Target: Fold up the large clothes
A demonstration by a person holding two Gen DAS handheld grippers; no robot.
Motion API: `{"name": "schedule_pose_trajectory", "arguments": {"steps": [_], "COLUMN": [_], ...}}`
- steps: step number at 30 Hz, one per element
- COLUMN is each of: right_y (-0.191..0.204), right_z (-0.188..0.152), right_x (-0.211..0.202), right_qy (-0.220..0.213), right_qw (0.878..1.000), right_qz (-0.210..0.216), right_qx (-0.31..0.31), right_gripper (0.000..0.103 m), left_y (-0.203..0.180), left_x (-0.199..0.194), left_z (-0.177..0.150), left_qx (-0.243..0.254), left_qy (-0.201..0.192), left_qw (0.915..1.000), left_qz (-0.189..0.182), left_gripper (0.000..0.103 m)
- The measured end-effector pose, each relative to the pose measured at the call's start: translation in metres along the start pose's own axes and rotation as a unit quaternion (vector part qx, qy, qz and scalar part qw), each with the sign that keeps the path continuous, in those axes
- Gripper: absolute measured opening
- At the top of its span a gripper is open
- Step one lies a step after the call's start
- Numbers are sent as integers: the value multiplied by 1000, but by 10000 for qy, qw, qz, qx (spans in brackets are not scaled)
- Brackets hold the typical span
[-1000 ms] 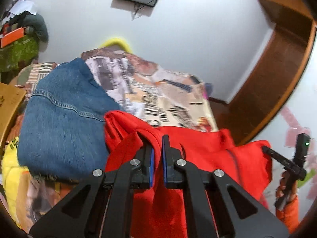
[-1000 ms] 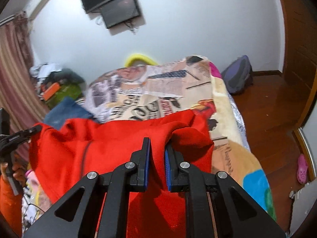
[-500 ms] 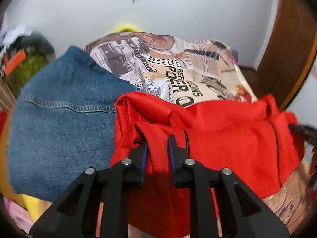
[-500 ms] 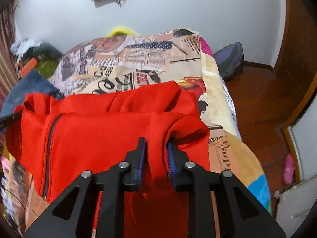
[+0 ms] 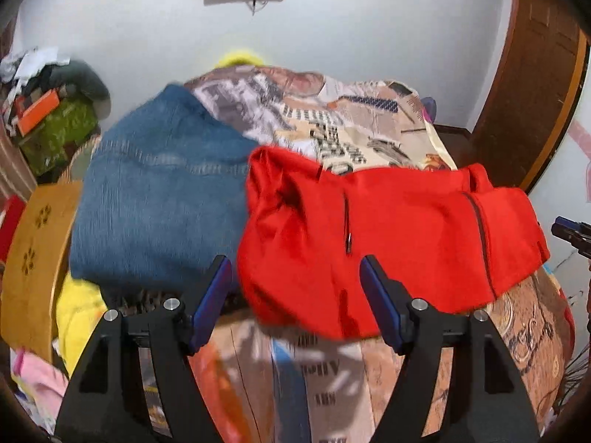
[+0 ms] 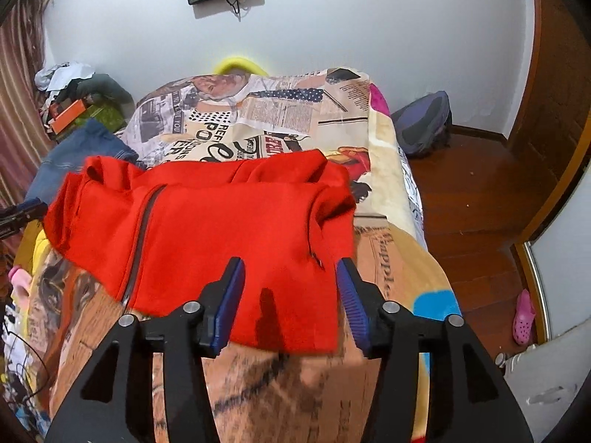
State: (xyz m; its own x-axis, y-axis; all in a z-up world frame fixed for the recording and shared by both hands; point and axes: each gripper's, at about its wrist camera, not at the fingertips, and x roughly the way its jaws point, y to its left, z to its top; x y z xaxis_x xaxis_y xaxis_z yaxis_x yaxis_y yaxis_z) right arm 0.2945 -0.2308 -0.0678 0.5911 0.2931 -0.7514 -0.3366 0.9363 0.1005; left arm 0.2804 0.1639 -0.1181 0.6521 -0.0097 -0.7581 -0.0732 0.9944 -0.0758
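A red zip-up garment lies folded across the bed, its zipper running front to back; it also shows in the right wrist view. My left gripper is open and empty just in front of the garment's left end. My right gripper is open and empty over the garment's near right edge. Each gripper's tip shows at the edge of the other's view.
A folded blue denim garment lies left of the red one on the newspaper-print bedspread. A yellow cloth and a wooden headboard are at the left. A backpack sits on the wooden floor at the right.
Both grippers were shut on the red garment's corners and holding it up. They lowered it onto the bed, opened, let go and drew back slightly.
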Motion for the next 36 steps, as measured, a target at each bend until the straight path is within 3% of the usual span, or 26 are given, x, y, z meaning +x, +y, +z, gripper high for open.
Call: {"name": "schedule_pose_trajectory", "arguments": {"steps": [7,14,19,24,32,35,36], "right_y": [-6,-4,0,-4,-28,-28,-26], "right_z": [-22,-28,-26,-28,-38,-40,-40], "right_x": [3,18,33,48,44,45,44], "right_qy": [252,433,484,579,574,597,593], "right_qw": [9994,9980,9980,9977,9951,9936,9929], "right_qz": [45,239,256,41,63,391,543], "right_qx": [227,406,324,341,797,878,874], "right_gripper": [48,48,48,48,48,48,43], "left_y": [5,-18,-26,-26,-33,-41,-45], "left_x": [11,35,51,56,35,23,20], "left_z": [-27,-33,-31,-30,-25,-19,-16], "left_qx": [-463,-443,-498,-580,-365,-262,-219], "left_qy": [375,589,666,662,450,309,245], "left_qw": [9968,9939,9921,9924,9933,9929,9928], "left_qz": [-527,-825,-937,-859,-1002,-1120,-1154], "left_gripper": [71,70,45,13,7,7,7]}}
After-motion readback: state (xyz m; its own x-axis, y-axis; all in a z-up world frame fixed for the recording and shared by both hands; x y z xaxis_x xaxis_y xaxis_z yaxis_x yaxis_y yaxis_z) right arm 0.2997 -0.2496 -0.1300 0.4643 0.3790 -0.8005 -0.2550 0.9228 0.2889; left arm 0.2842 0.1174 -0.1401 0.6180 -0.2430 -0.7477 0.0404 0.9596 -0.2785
